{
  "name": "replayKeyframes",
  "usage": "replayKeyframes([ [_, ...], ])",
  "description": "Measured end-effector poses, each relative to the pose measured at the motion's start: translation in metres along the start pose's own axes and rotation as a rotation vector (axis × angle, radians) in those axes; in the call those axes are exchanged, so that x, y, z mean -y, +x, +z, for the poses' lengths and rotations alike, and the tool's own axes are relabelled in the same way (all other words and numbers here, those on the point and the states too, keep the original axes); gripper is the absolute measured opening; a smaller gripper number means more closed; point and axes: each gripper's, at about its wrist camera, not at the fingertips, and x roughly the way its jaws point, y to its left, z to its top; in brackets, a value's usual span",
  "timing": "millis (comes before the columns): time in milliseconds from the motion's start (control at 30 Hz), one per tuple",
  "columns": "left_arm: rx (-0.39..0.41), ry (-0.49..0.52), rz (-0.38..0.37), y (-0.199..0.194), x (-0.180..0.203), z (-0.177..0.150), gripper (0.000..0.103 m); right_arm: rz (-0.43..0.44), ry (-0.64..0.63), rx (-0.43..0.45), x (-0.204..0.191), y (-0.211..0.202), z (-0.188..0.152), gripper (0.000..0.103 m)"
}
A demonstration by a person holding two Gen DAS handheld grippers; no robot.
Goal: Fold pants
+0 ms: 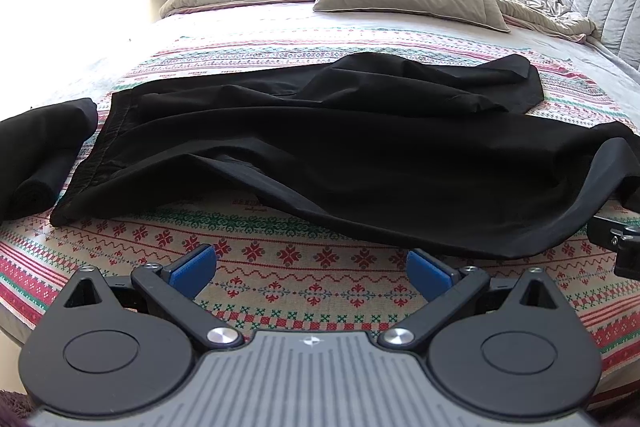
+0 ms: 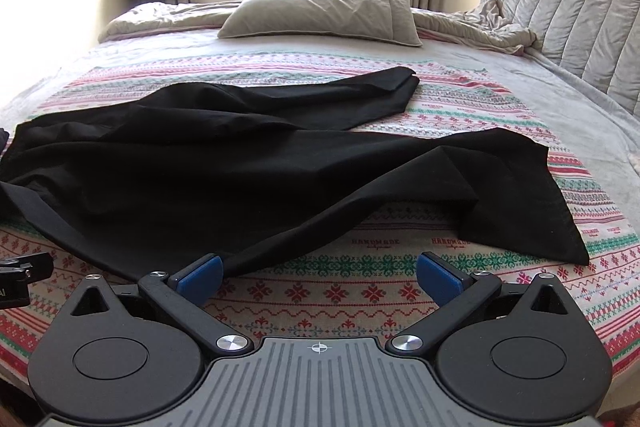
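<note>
Black thin-fabric pants [image 2: 224,163], spread crumpled across frame centre on patterned red-green knit bedspread [image 2: 360,291]; waistband at left edge of the left wrist view, leg hems at right. Judged light, limp, slightly slick; likely to sag and bunch. Recommended hold: waistband corners or hem edges. "HANDMADE" legible on bedspread, lower centre-right. Left gripper [image 1: 312,269]: jaws apart, nothing held, short of fabric. Right gripper [image 2: 320,273]: jaws apart, left pad beside the pants edge, contact unclear. Second dark folded garment [image 1: 36,155] at far left.
</note>
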Motion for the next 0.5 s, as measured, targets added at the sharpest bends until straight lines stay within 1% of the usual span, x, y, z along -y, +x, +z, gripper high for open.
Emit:
replayKeyframes([
  [500,-0.012,-0.018,0.022,0.0049,-0.0065,0.0001,0.103,-0.015,-0.005,-0.01,-0.0006,0.002,-0.0027,0.103],
])
